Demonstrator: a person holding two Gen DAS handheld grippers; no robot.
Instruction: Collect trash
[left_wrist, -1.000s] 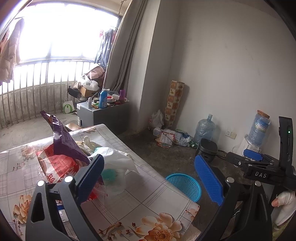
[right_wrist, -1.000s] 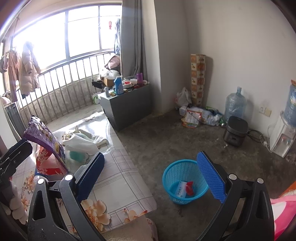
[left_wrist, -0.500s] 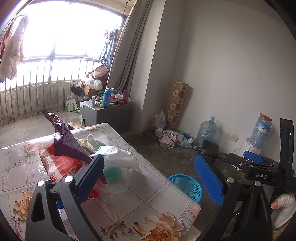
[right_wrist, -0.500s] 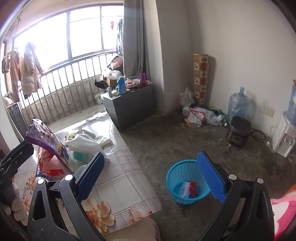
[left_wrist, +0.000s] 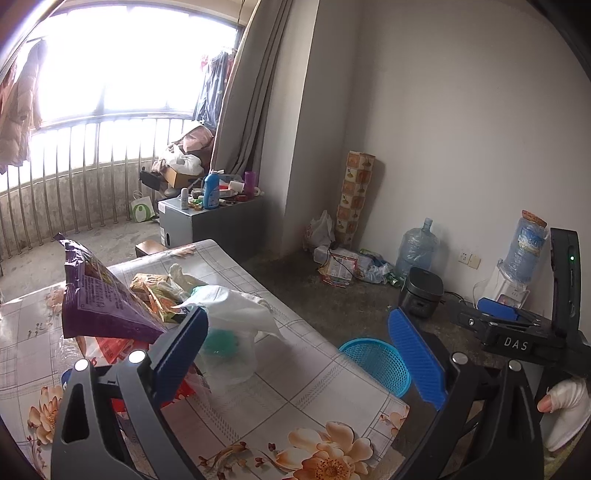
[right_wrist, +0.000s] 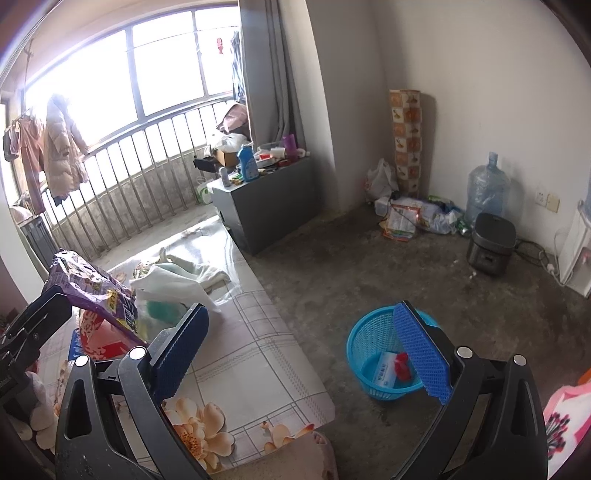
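Both grippers drifted slightly toward table's trash pile. Left gripper (left_wrist: 299, 350) wide, empty; purple snack bag (left_wrist: 99, 299) just ahead-left, tilted, long axis slanting up-left. Right gripper (right_wrist: 306, 343) wide, empty; blue basket (right_wrist: 369, 350) below-right, holding scraps. Left nearer.

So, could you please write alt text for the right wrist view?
The open right gripper hangs over the floor beside a floral-clothed table piled with trash, above a blue basket holding a little litter; a purple snack bag tops the pile.
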